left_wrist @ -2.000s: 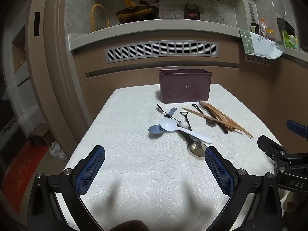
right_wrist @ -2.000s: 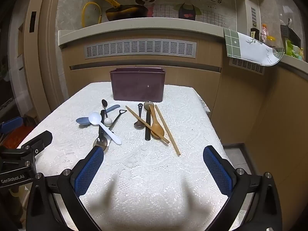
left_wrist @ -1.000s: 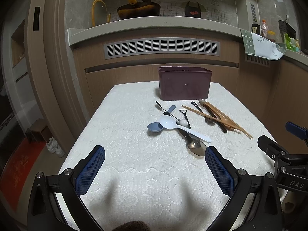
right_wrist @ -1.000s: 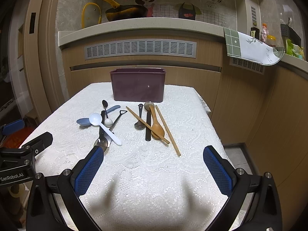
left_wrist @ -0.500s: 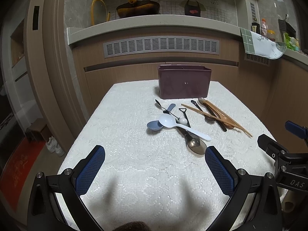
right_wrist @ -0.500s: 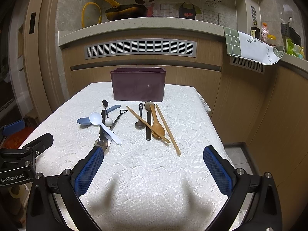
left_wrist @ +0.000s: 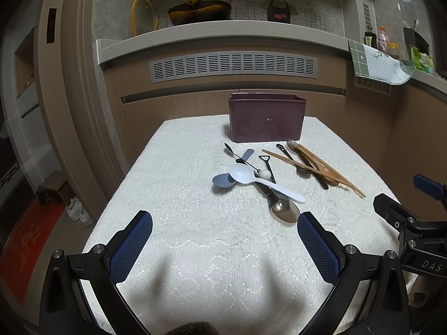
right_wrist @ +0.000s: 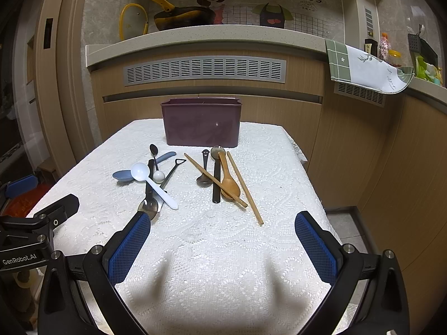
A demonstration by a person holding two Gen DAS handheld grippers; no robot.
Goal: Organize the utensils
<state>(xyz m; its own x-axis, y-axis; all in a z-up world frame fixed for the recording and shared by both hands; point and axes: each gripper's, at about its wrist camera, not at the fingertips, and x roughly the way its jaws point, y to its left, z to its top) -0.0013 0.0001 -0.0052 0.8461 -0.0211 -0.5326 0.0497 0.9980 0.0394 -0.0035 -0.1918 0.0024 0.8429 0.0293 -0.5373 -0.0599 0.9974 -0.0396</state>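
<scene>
- Utensils lie scattered on the white-clothed surface point(right_wrist: 223, 251), in front of the maroon holder point(right_wrist: 201, 128) at its far edge.
- Left cluster: white spoon point(right_wrist: 152, 184) lying over a blue spoon point(right_wrist: 123, 175) and a dark metal spoon point(right_wrist: 148, 203).
- Right cluster: wooden spoon point(right_wrist: 229, 184), chopsticks point(right_wrist: 245, 188) and a black-handled utensil point(right_wrist: 216, 181), crossing one another; exactly how they stack is hard to tell.
- Left gripper point(left_wrist: 223, 240) hovers over the near part of the surface, jaws wide apart, holding nothing.
- Right gripper point(right_wrist: 222, 240) hovers alongside, jaws likewise apart and empty.
- A frying pan point(right_wrist: 181, 16) sits on the ledge behind.
</scene>
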